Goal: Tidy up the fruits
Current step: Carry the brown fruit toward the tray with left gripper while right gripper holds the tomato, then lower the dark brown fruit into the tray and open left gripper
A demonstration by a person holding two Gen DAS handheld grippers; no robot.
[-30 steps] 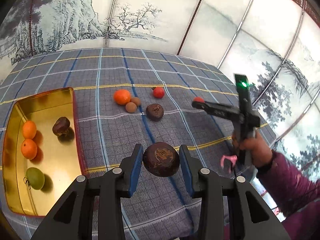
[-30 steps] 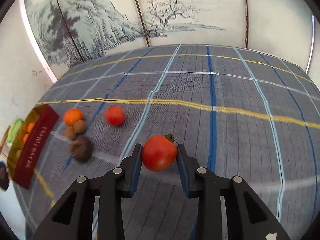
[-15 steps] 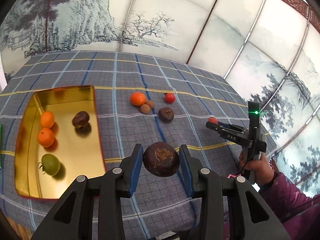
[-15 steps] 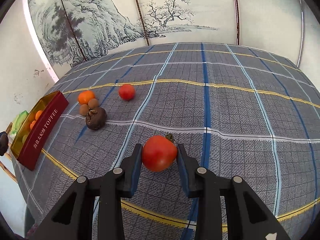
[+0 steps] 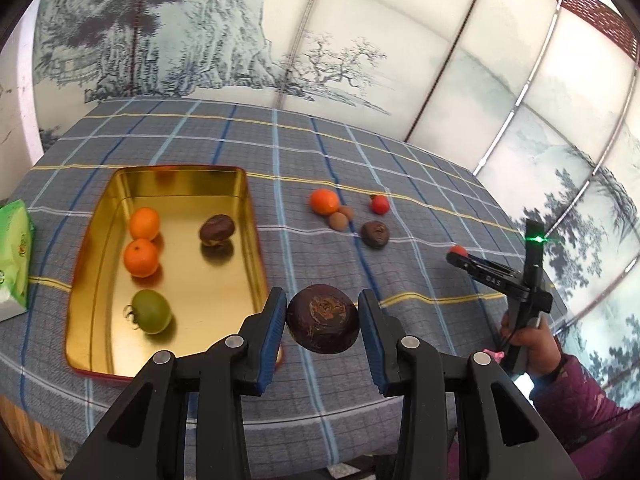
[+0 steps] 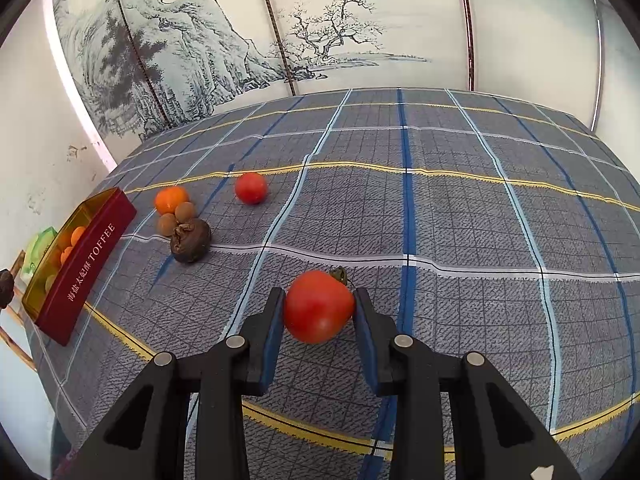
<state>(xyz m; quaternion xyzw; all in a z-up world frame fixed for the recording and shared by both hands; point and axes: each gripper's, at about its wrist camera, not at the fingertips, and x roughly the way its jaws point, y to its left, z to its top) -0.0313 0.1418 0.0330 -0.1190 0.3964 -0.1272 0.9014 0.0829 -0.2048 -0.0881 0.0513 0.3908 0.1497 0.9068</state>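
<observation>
My left gripper (image 5: pixel 322 322) is shut on a dark purple mangosteen (image 5: pixel 322 325), held above the cloth just right of the gold tin (image 5: pixel 244 184). The tin holds two oranges (image 5: pixel 141 257), a dark fruit (image 5: pixel 216 229) and a green tomato (image 5: pixel 151 311). My right gripper (image 6: pixel 318 310) is shut on a red tomato (image 6: pixel 318 306), held above the table; it also shows at the right in the left wrist view (image 5: pixel 457 252). On the cloth lie an orange (image 6: pixel 171 199), two small brown fruits (image 6: pixel 176 218), a dark mangosteen (image 6: pixel 190 240) and a red tomato (image 6: pixel 251 188).
The table wears a grey checked cloth (image 6: pixel 460 220). A painted folding screen (image 6: pixel 240 40) stands behind it. A green packet (image 5: pixel 14 248) lies left of the tin. The tin's red side reads TOFFEE (image 6: pixel 88 260). The table's front edge runs close below both grippers.
Both grippers have risen and pulled back with their fruits. The left view has swung left, so the tin now sits nearer the middle. The loose fruits have not moved.
</observation>
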